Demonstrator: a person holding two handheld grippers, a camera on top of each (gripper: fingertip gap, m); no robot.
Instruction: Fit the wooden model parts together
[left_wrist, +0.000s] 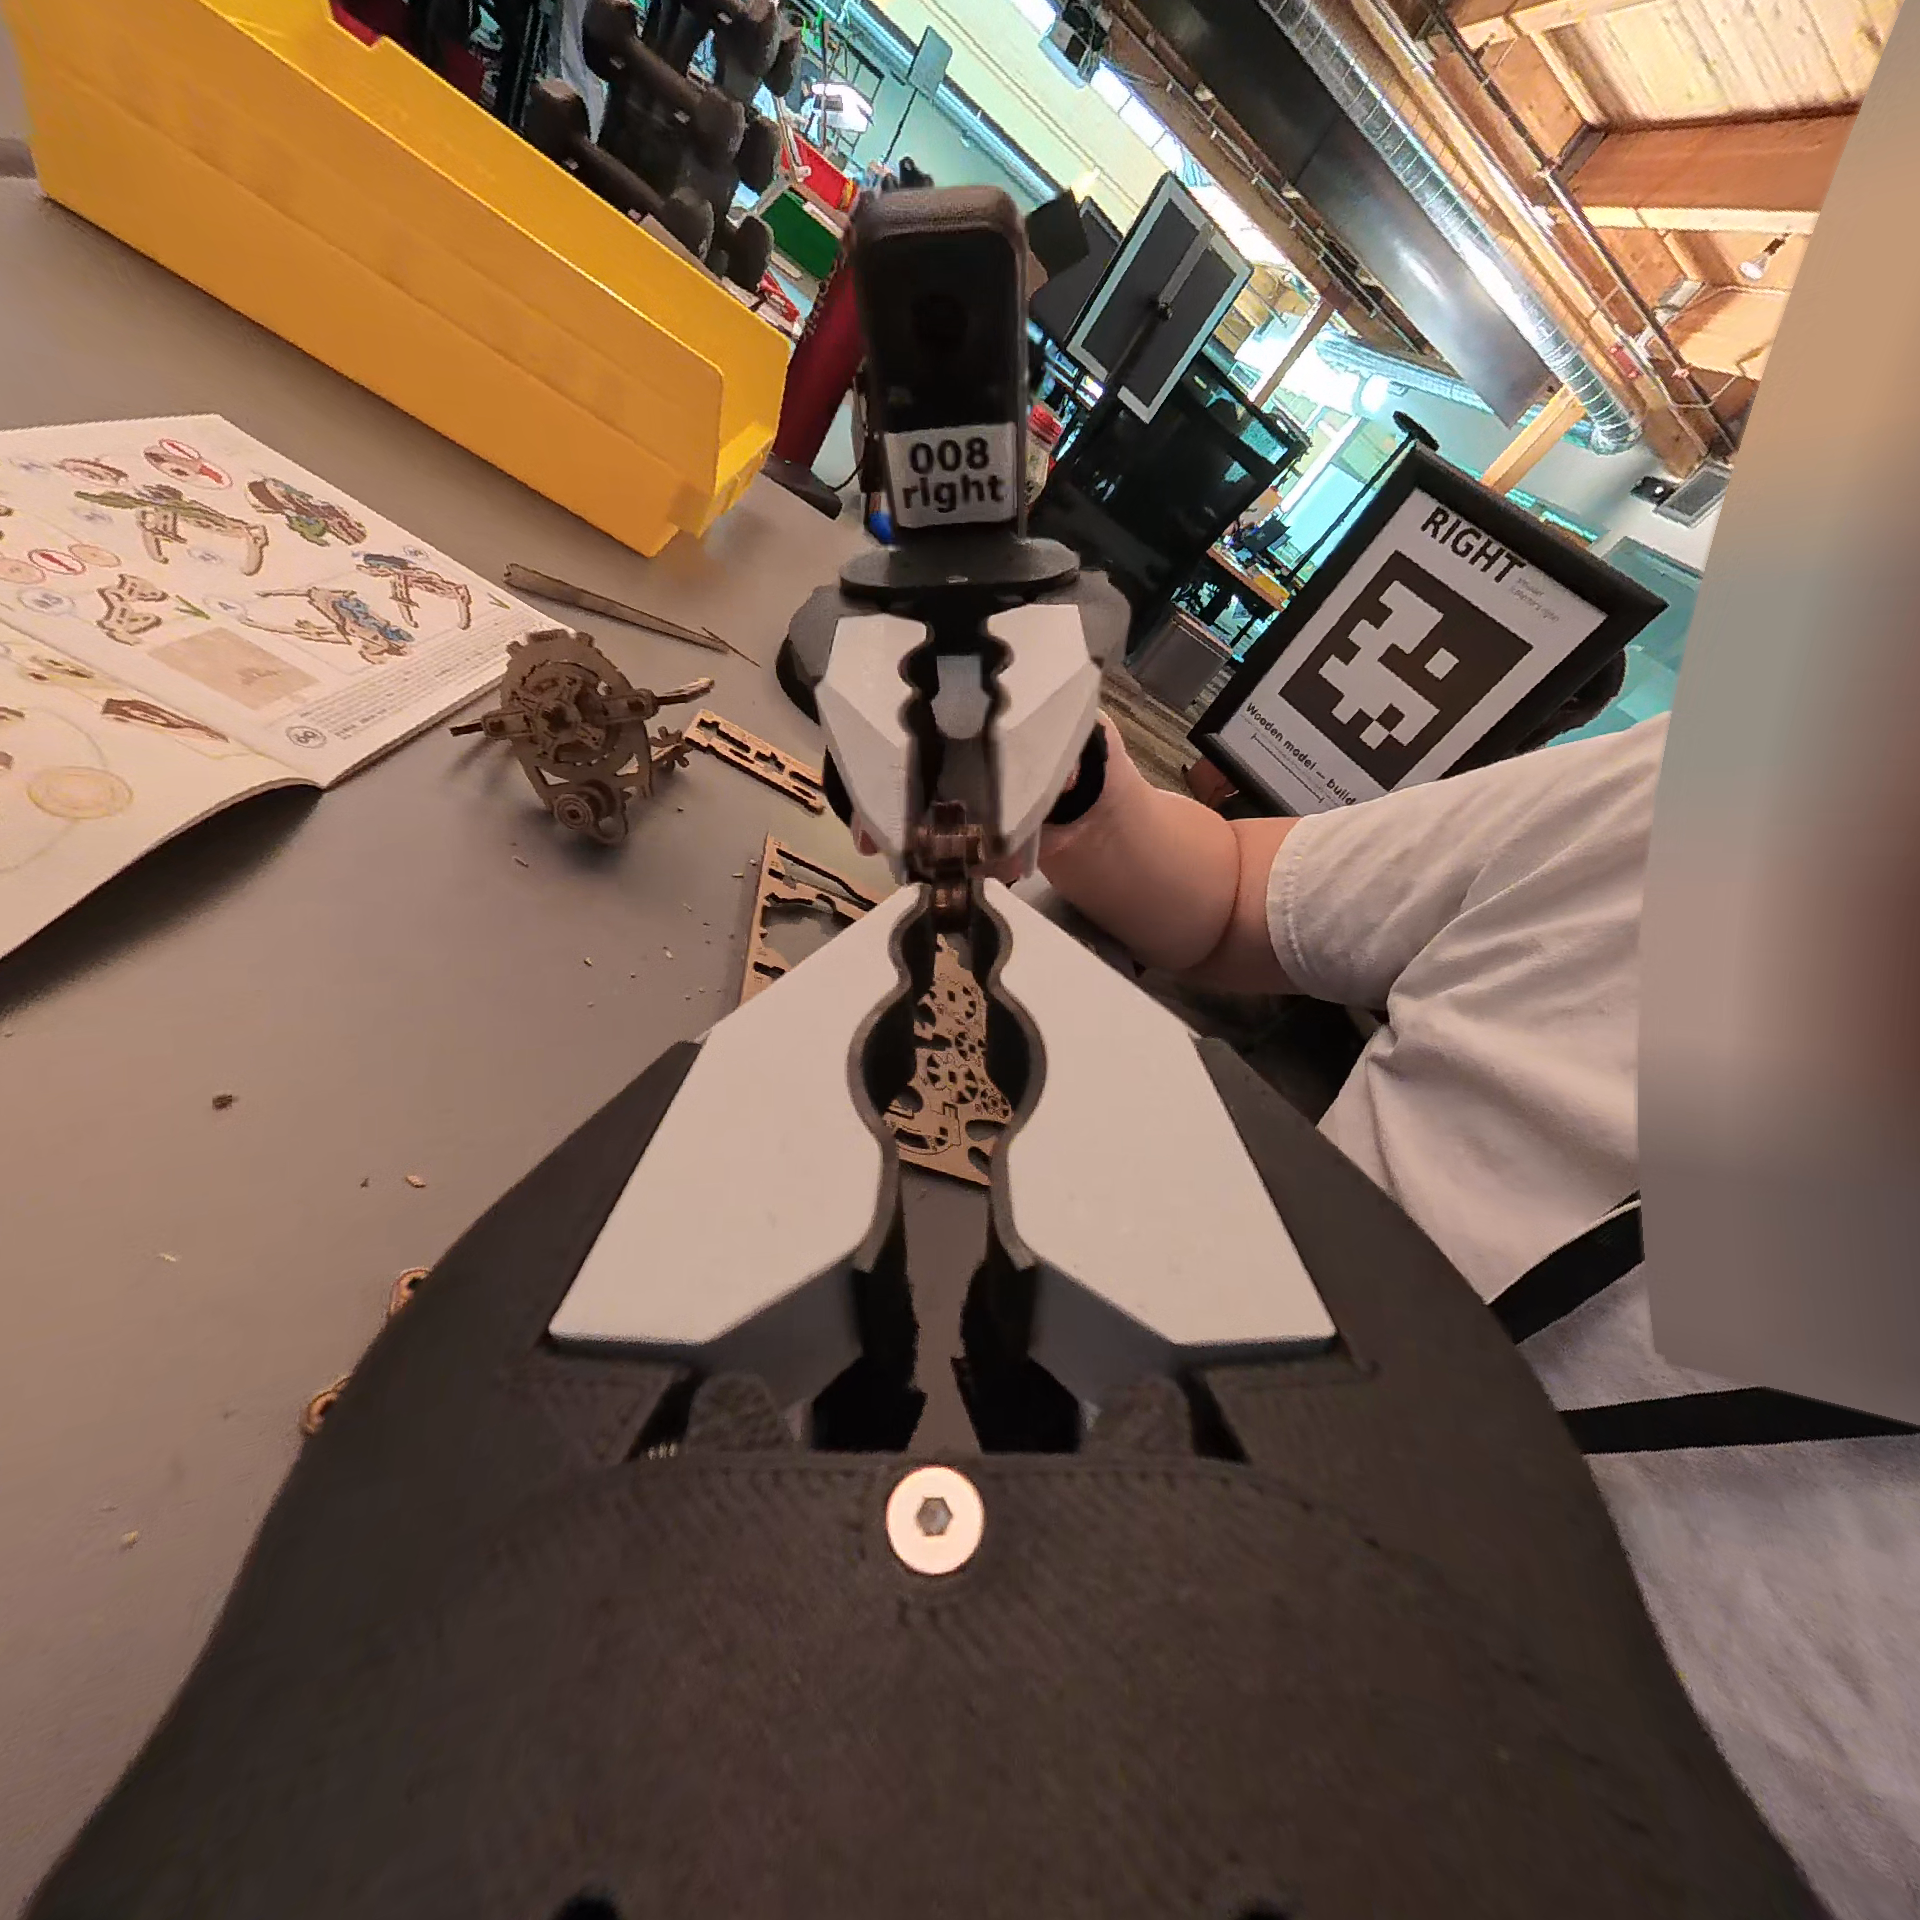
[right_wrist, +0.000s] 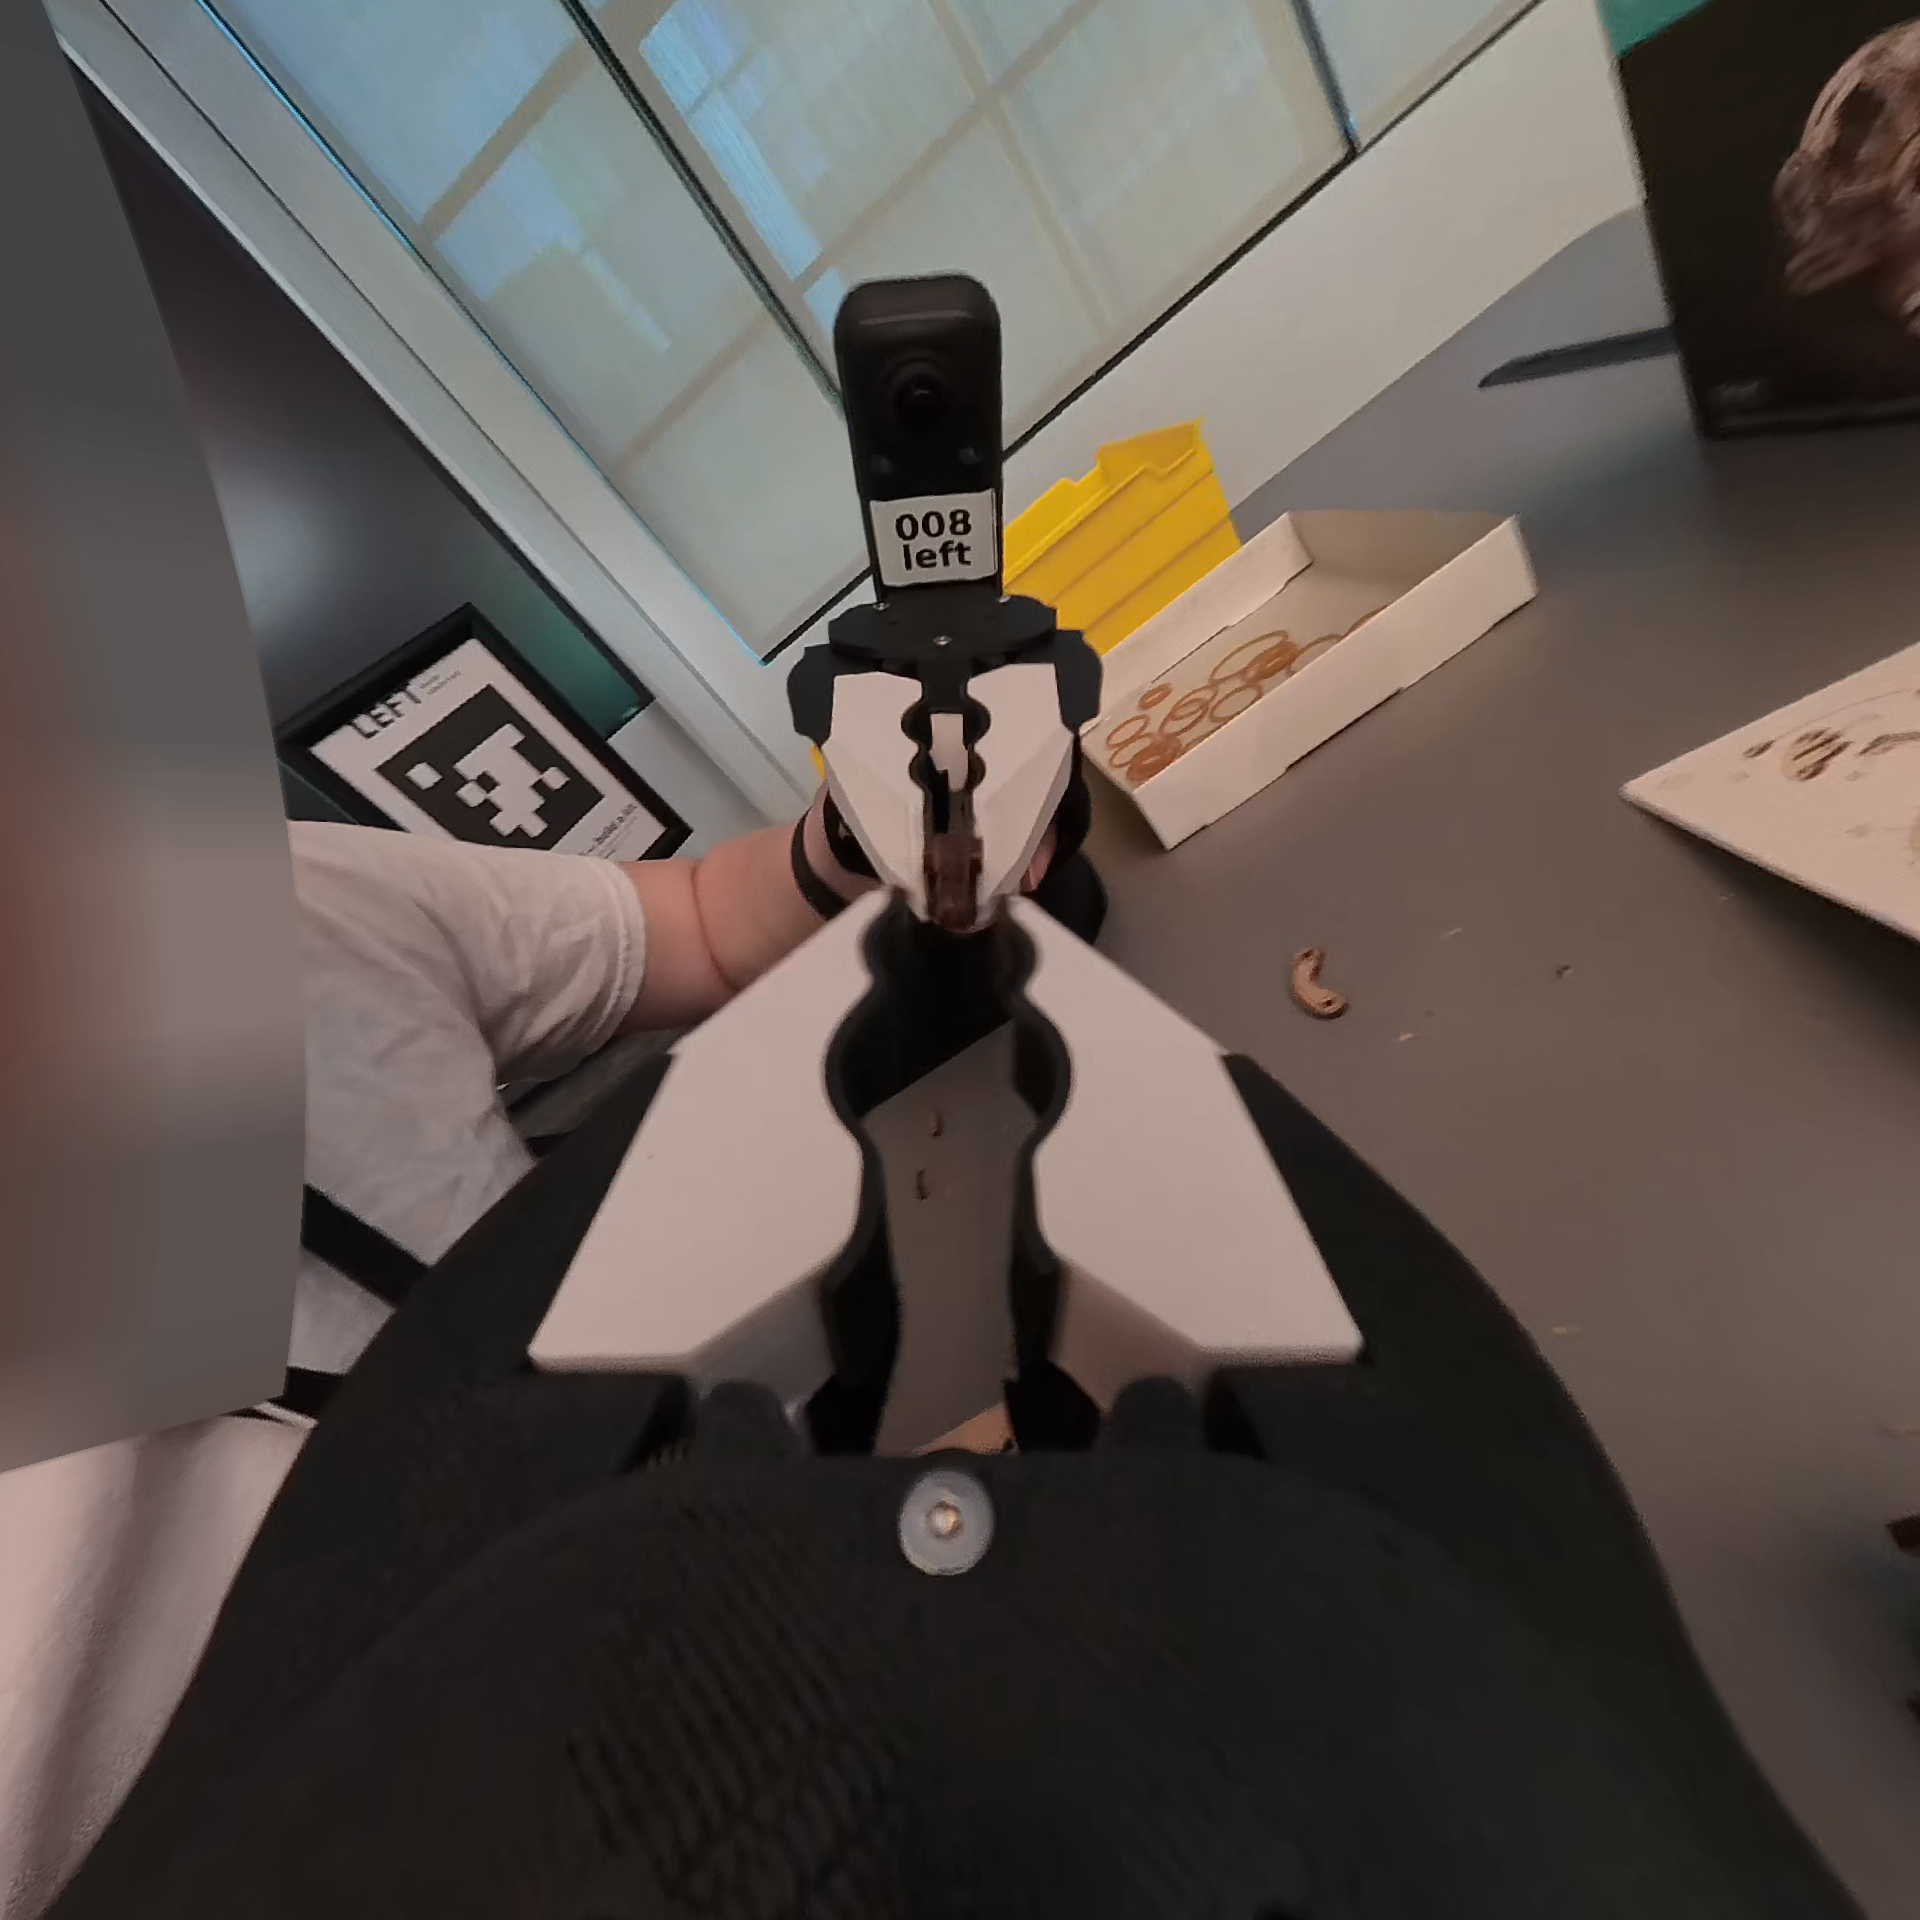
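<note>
My left gripper (left_wrist: 948, 891) fills the lower part of the left wrist view, shut on a small brown wooden part (left_wrist: 945, 906) at its tips. My right gripper (left_wrist: 950, 860) faces it tip to tip, shut on a small gear-like wooden part (left_wrist: 945, 831). The two parts touch, held above the grey table (left_wrist: 312, 1039). In the right wrist view, my right gripper (right_wrist: 948, 909) has its tips around the left gripper's (right_wrist: 951, 891) nose, which pinches a brown wooden part (right_wrist: 951, 868). The right gripper's own part is hidden there.
A partly built wooden model (left_wrist: 582, 727), an instruction booklet (left_wrist: 208, 623), a cut-out wooden sheet (left_wrist: 790, 935), a thin pointed tool (left_wrist: 623, 613) and a yellow bin (left_wrist: 416, 260) lie to the left. A white box of rings (right_wrist: 1299, 665) and a loose curved piece (right_wrist: 1317, 987) sit nearby. The tips of both grippers are at nearly the same place.
</note>
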